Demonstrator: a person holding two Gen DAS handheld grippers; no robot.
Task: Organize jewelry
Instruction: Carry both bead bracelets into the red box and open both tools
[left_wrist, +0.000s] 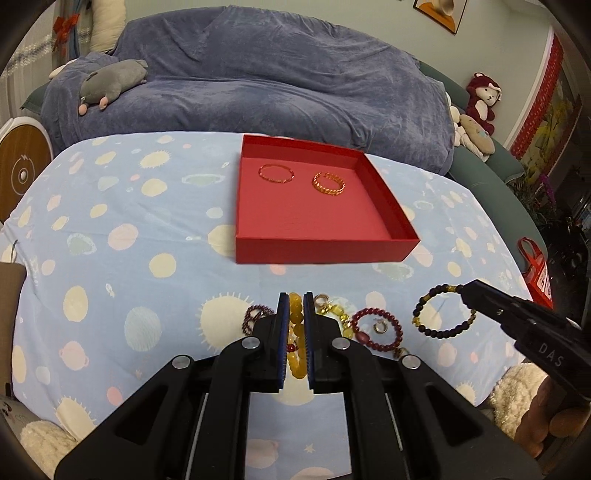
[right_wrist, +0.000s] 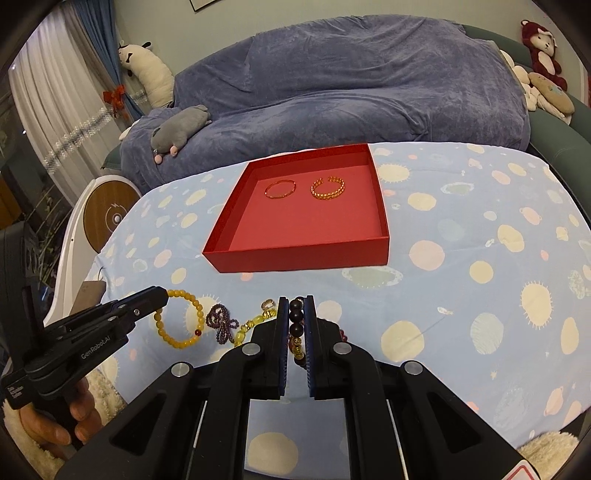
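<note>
Near edge of tabletop (left_wrist: 110, 258): left tongs (left_wrist: 296, 295) pinching yellow bead bracelet (right_wrist: 181, 321), right tongs (right_wrist: 296, 300) pinching dark bead bracelet (left_wrist: 441, 310), w/ red tray (left_wrist: 325, 249) farther back holding two gold bangles (left_wrist: 328, 183).

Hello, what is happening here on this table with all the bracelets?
A person is sorting jewelry with a gripper in each hand. The left gripper is shut on a yellow bead bracelet, and the right gripper is shut on a dark bead bracelet. Both bracelets are held just in front of the red box. Two gold bangles already lie inside it. A dark red bracelet and a few other pieces wait on the spotted cloth.
</note>
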